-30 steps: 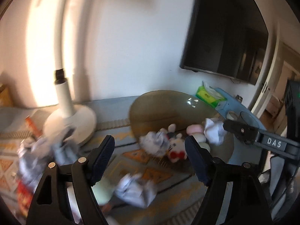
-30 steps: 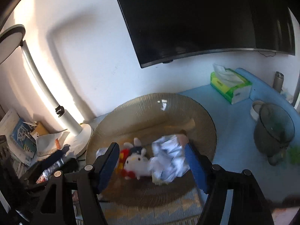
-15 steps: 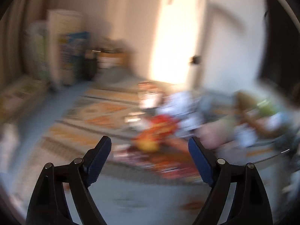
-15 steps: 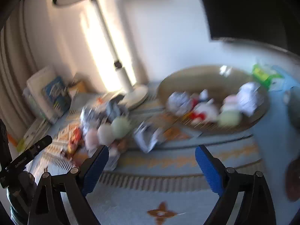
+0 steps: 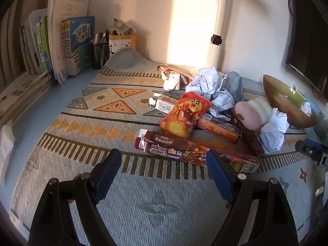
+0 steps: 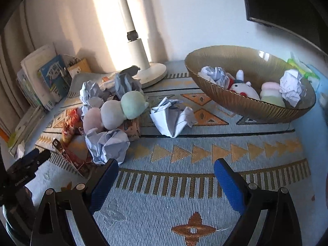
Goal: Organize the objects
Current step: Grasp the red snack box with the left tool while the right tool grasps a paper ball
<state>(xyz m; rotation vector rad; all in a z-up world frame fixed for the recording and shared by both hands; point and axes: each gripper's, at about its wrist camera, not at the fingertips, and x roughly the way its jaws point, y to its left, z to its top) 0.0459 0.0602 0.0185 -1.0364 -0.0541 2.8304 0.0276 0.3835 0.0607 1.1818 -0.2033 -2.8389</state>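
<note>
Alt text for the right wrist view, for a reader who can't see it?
The right gripper, open and empty, hangs over a patterned cloth. Ahead left lies a heap of crumpled paper and a pastel plush; ahead right, a ribbed bowl holds paper balls and soft toys.

The lamp pole [image 5: 220, 10] runs off the top edge in both views, its head out of sight; the dark screen [image 6: 287, 6] is cut by the top and right edges; the glass bowl [image 5: 287, 102] in the left wrist view shows only its near side, its contents mostly hidden behind the rim; the long red box [image 5: 196, 149] lies partly under the orange snack bag [image 5: 184, 114], its small print unreadable; the green tissue box [image 6: 301, 65] is largely hidden behind the bowl; the book spines [image 5: 41, 41] at left are too small to read.
</note>
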